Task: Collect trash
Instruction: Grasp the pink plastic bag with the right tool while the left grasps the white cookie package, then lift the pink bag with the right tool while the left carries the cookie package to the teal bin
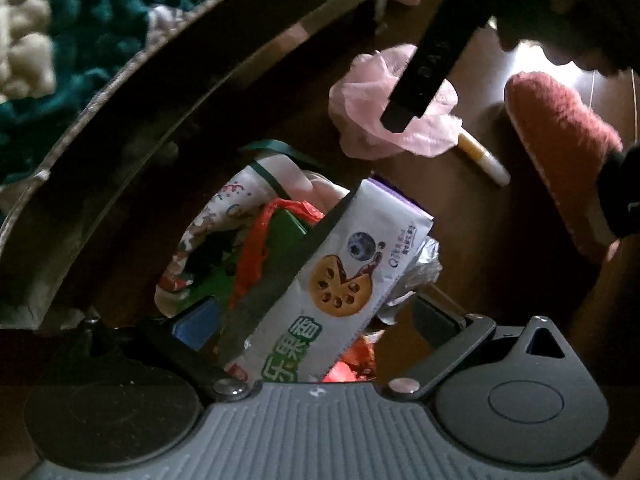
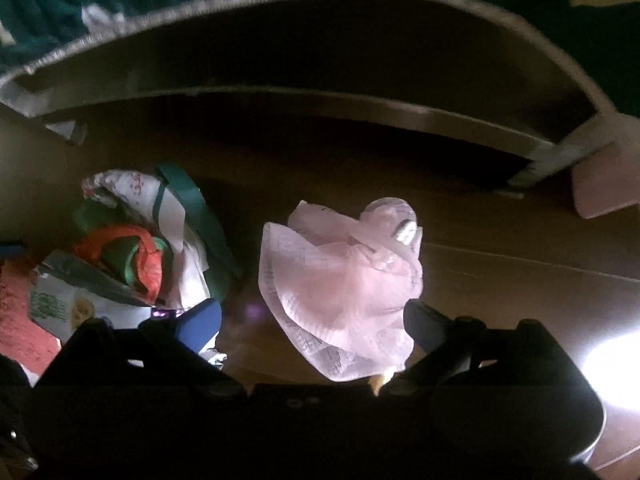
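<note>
Trash lies scattered on a dark wooden floor (image 2: 500,240), under the curved edge of a low piece of furniture (image 2: 320,76) whose far side meets a teal shag rug (image 1: 100,8). From the left wrist view, the left gripper (image 1: 316,312) has its jaws spread wide around a heap of wrappers; a white cookie wrapper (image 1: 340,280) with a blueberry picture stands tilted between the fingers, but I cannot tell whether either pad presses on it. Behind it, toward 11 o'clock, sit an orange plastic bag (image 1: 256,248), a green box (image 1: 280,236) and a printed white bag with a green strap (image 1: 224,208), and crumpled foil (image 1: 424,268) pokes out at 3 o'clock of the wrapper. Farther off at 1 o'clock lies a crumpled pink tissue (image 1: 376,112), with a yellow-and-white stick (image 1: 484,156) just beside it and a red fuzzy slipper (image 1: 560,144) out at 2 o'clock. One black finger of the right gripper comes in from 12 o'clock, and its tip overlaps the tissue. From the right wrist view, the right gripper (image 2: 312,324) is wide open with the pink tissue (image 2: 340,280) between its fingers, the right pad at the tissue's edge and the blue left pad (image 2: 200,324) apart from it. The wrapper heap (image 2: 132,252) sits at 9 o'clock of the tissue.
</note>
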The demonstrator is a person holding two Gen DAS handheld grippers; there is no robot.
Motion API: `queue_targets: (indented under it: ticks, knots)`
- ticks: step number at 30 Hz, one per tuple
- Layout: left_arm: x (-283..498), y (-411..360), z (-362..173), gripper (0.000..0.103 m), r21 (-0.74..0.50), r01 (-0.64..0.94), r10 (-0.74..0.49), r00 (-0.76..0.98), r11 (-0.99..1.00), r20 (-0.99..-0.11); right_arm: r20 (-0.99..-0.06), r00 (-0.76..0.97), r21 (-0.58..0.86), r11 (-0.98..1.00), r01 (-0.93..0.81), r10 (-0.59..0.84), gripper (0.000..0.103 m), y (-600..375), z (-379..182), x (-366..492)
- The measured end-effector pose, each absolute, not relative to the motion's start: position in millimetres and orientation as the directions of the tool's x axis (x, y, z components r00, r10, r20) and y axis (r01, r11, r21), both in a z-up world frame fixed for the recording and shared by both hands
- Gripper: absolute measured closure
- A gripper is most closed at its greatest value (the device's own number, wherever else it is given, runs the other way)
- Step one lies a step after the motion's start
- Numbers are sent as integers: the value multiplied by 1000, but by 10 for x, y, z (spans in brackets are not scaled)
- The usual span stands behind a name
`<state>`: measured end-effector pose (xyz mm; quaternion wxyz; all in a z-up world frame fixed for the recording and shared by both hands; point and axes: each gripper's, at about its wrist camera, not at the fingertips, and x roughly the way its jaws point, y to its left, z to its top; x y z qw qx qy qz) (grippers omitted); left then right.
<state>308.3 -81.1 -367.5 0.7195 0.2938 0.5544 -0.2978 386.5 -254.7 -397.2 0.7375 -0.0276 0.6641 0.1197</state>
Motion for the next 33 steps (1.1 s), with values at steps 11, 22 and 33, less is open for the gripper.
queue_targets:
  ticks: [11, 22, 33]
  knots:
    - [3142, -843, -3976, 1, 41, 757, -122, 158, 652, -980, -992, 71, 85, 977, -195, 101, 14, -2537, -4395, 3937]
    - [3202, -806, -4083, 38, 18, 716, -98, 121, 698, -988, -996, 68, 47, 977, -208, 63, 64, -2563, -4461, 3951]
    - [3212, -747, -3761, 49, -4, 672, -115, 121, 740, -986, -995, 91, 16, 958, -288, 44, 92, -2501, -3906, 3793]
